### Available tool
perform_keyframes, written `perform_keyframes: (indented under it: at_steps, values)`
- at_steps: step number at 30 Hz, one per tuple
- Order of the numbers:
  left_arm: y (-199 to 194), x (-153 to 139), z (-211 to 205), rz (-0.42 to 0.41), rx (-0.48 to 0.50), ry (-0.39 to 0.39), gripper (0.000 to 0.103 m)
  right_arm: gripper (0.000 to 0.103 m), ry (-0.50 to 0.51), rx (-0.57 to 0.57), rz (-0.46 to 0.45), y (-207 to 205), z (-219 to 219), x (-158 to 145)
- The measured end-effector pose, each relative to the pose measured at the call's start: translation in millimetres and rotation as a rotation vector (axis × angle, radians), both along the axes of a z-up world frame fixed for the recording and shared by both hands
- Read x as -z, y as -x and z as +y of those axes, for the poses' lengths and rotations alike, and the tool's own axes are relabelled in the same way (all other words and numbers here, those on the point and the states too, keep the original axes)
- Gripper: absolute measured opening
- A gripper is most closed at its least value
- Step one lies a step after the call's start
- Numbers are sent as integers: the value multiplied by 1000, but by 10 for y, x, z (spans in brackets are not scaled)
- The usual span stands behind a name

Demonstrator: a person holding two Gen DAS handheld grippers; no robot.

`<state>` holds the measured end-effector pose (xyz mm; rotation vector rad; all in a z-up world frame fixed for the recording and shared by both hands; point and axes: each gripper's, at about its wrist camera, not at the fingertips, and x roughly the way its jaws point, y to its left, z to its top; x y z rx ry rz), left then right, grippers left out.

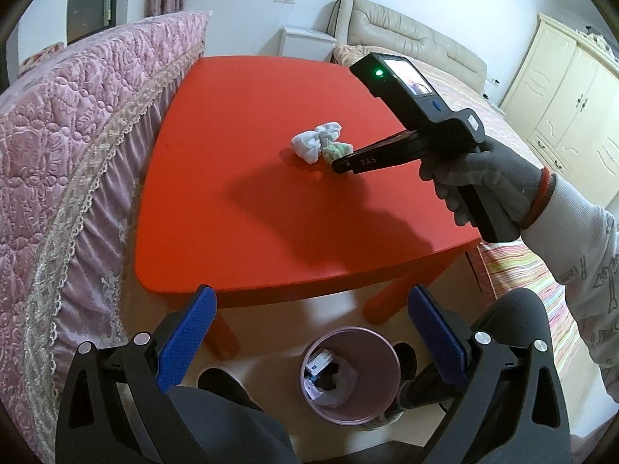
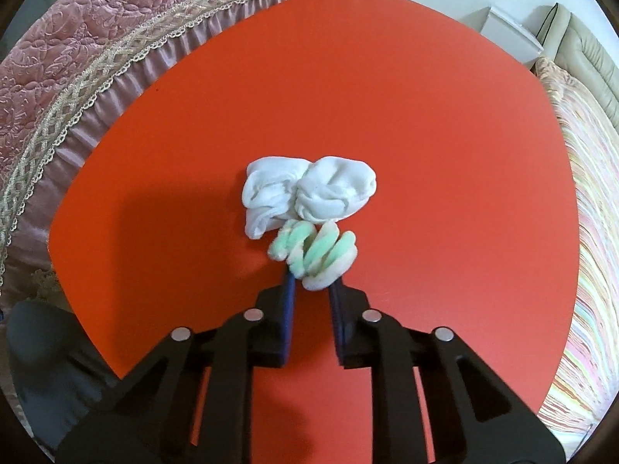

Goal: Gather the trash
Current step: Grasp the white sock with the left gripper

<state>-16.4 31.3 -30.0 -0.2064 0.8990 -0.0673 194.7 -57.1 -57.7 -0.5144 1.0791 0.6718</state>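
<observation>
A green-and-cream crumpled wad [image 2: 315, 253] lies on the red table [image 2: 425, 116], touching two white crumpled wads [image 2: 309, 193]. My right gripper [image 2: 313, 284] has its blue pads closed around the near end of the green wad; it also shows in the left wrist view [image 1: 340, 162] by the wads [image 1: 319, 141]. My left gripper [image 1: 309, 305] is open and empty, held in front of the table's near edge, above a pink waste bin [image 1: 350, 375] that holds some trash.
A pink quilted sofa cover [image 1: 69, 147] borders the table's left side. A bed with a striped blanket [image 1: 514, 270] lies right of the table, with a cream wardrobe [image 1: 572, 96] behind. The person's knees flank the bin.
</observation>
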Motion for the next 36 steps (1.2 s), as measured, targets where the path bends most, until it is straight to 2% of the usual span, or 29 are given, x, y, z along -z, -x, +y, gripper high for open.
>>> perform_keyframes:
  at_steps: [12, 21, 27, 36]
  values:
    - [-350, -127, -23, -21, 24, -9, 95, 11, -131, 89, 10, 145, -446, -286]
    - [-950, -354, -100, -22, 54, -41, 95, 11, -177, 146, 17, 295, -806, -412]
    - [-1495, -373, -96, 49, 82, -33, 95, 11, -186, 162, 26, 329, -958, -430]
    - [-2235, -45, -116, 214, 81, -2, 95, 11, -192, 183, 21, 352, -1113, -479]
